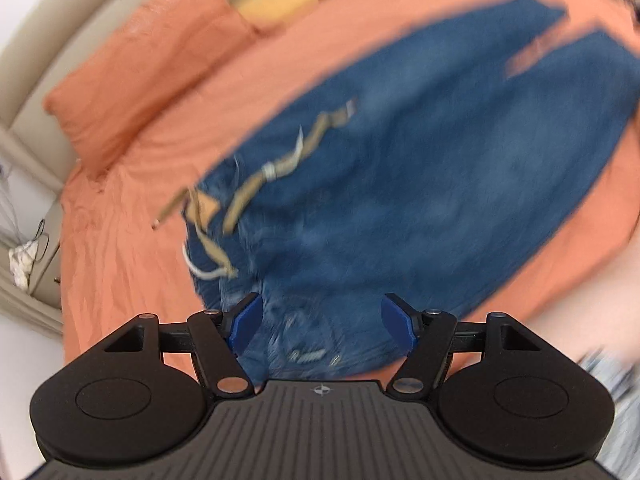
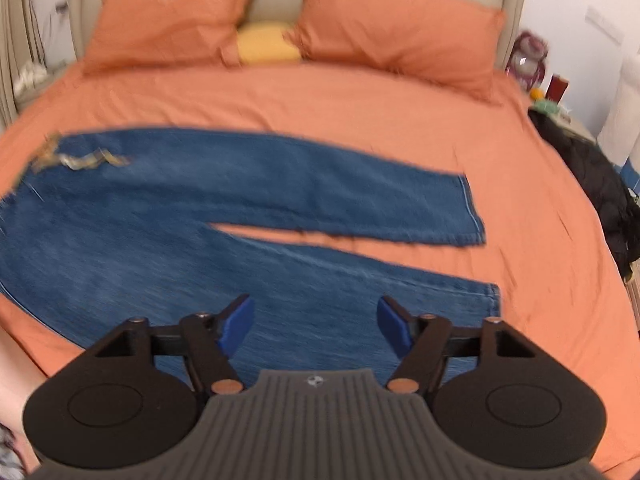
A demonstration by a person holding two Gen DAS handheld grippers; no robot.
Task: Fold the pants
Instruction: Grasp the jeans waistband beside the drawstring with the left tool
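The left gripper [image 1: 322, 322] is seen with its blue pads spread wide and nothing pinched between them; it is poised above the waist end of the jeans [image 1: 420, 168], whose waistband hardware shows directly below the gap, so a grasp at the waist is judged to be prepared. From there the denim is spread toward 1 o'clock, with a tan belt [image 1: 276, 172] trailing across the hip toward 10 o'clock, and the two legs are parted at the far end. The right gripper [image 2: 316, 322] is likewise held apart, empty, over the near leg [image 2: 320, 300], with that leg's hem at about 2 o'clock; a hold on the leg end is probably intended, so that both ends can be lifted together for a fold. The pants are laid flat across the orange bed sheet [image 2: 360, 112], presumably smoothed for folding. Orange pillows [image 2: 396, 28] are propped at 12 o'clock, well apart from the denim. Both views are blurred.
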